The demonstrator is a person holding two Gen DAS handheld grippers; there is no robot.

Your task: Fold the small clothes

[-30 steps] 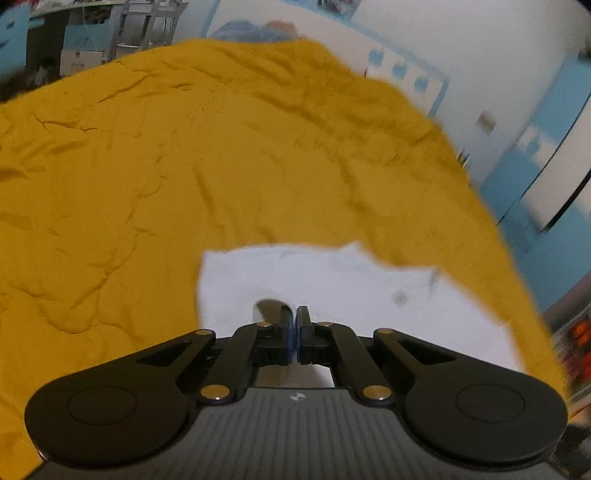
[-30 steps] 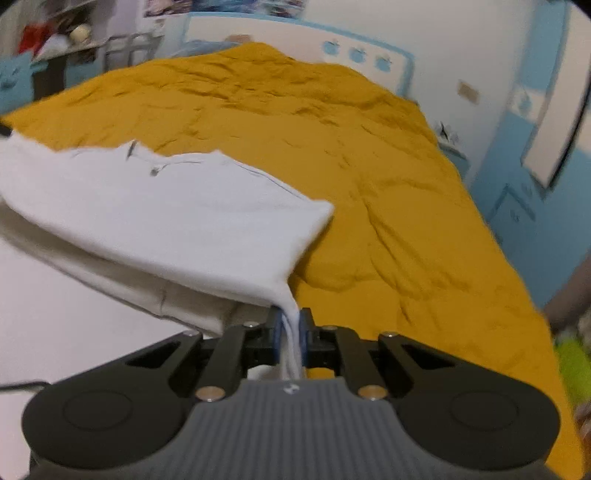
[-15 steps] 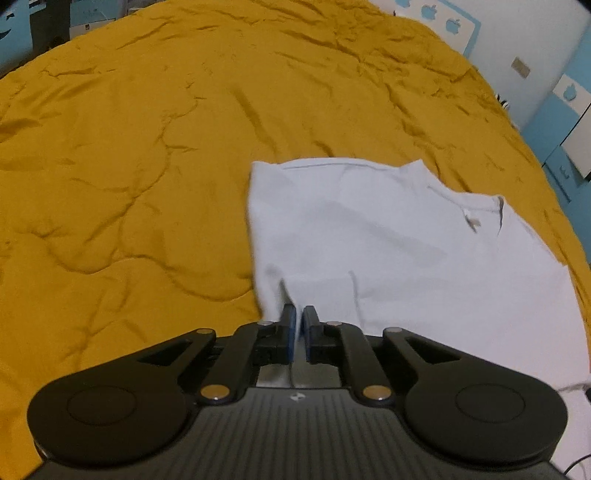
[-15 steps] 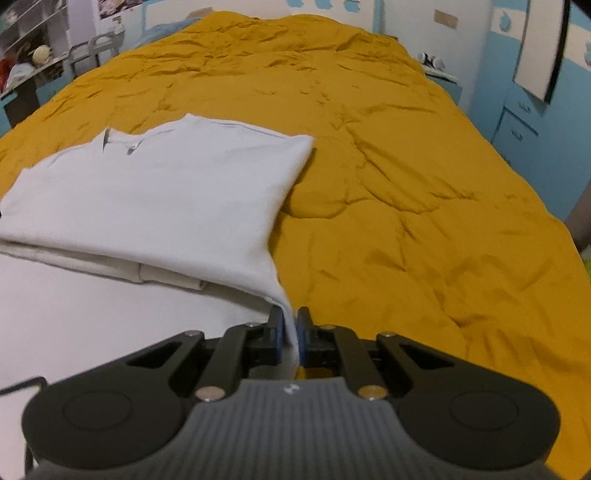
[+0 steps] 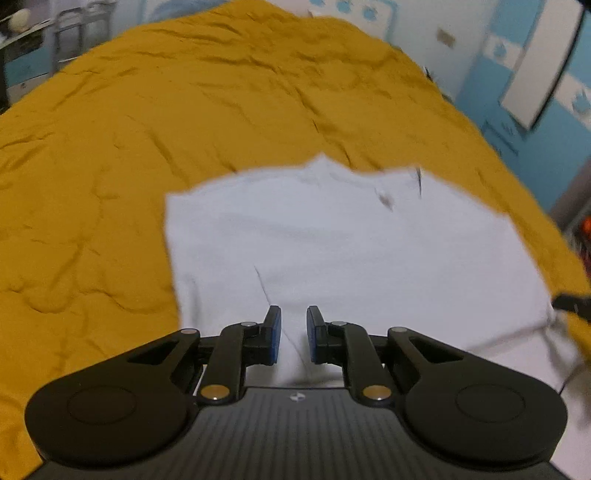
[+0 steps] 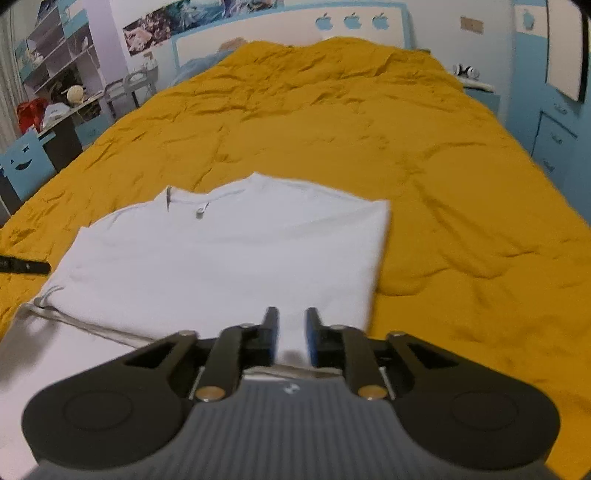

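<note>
A white T-shirt (image 5: 332, 251) lies folded over on the mustard-yellow bedspread (image 5: 147, 129), collar at the far edge. It also shows in the right wrist view (image 6: 229, 258), with a lower layer sticking out at the near left. My left gripper (image 5: 293, 328) is open and empty just above the shirt's near edge. My right gripper (image 6: 291, 328) is open and empty above the shirt's near right corner. The tip of the other gripper shows at the right edge of the left wrist view (image 5: 572, 304) and at the left edge of the right wrist view (image 6: 22, 265).
The yellow bedspread (image 6: 424, 147) stretches far ahead and to both sides. A headboard (image 6: 295, 33) with apple marks stands at the far end. Shelves and a desk (image 6: 55, 107) stand to the left, blue cabinets (image 6: 554, 140) to the right.
Both grippers were shut on the shirt's edge and carried it over into a fold. Both have now opened and let the shirt go, which lies flat.
</note>
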